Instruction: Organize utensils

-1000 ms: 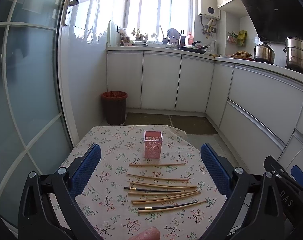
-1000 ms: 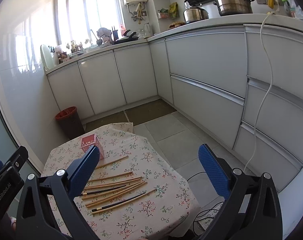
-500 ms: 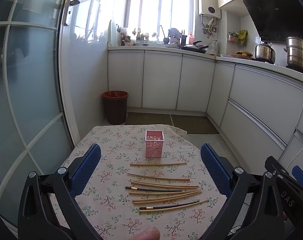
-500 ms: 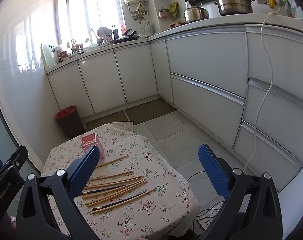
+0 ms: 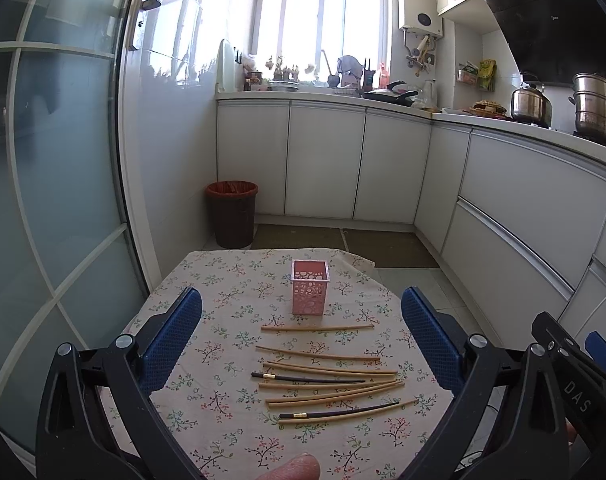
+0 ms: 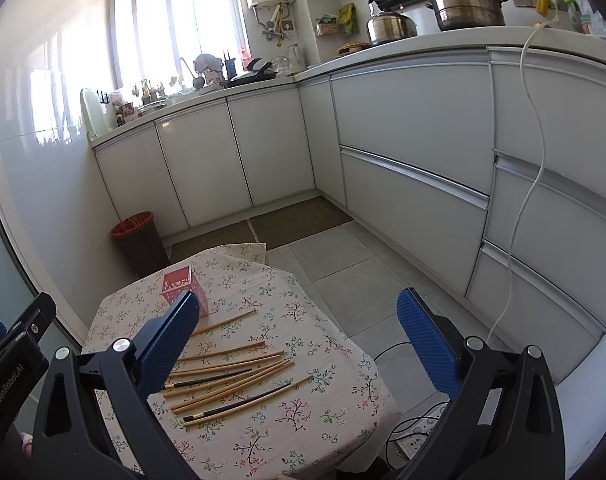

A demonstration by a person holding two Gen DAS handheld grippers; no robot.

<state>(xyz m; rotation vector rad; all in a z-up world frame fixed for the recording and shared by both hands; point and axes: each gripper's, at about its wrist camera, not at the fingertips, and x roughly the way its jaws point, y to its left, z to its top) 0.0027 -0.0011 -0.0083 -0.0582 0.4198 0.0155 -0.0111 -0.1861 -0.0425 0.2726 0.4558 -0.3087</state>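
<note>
Several loose chopsticks point(image 5: 327, 376) lie side by side on a small table with a floral cloth point(image 5: 223, 432); most are pale wood, two are dark. Behind them stands a pink perforated holder point(image 5: 309, 293), upright and with nothing in it. My left gripper point(image 5: 301, 340) hovers open above the near side of the table, its blue pads wide apart around the chopsticks. In the right wrist view the same chopsticks point(image 6: 231, 372) and holder point(image 6: 179, 286) sit at lower left. My right gripper point(image 6: 299, 340) hangs open over the table's right edge, holding nothing.
White kitchen cabinets point(image 5: 327, 164) line the back and right. A brown bin point(image 5: 231, 214) stands on the floor behind the table. A glass door point(image 5: 55, 184) is at the left. A white cable point(image 6: 531, 184) hangs down the cabinet front, with a power strip point(image 6: 419, 440) on the floor.
Both views have shifted only slightly. The chopsticks and holder have stayed put and both grippers remain open.
</note>
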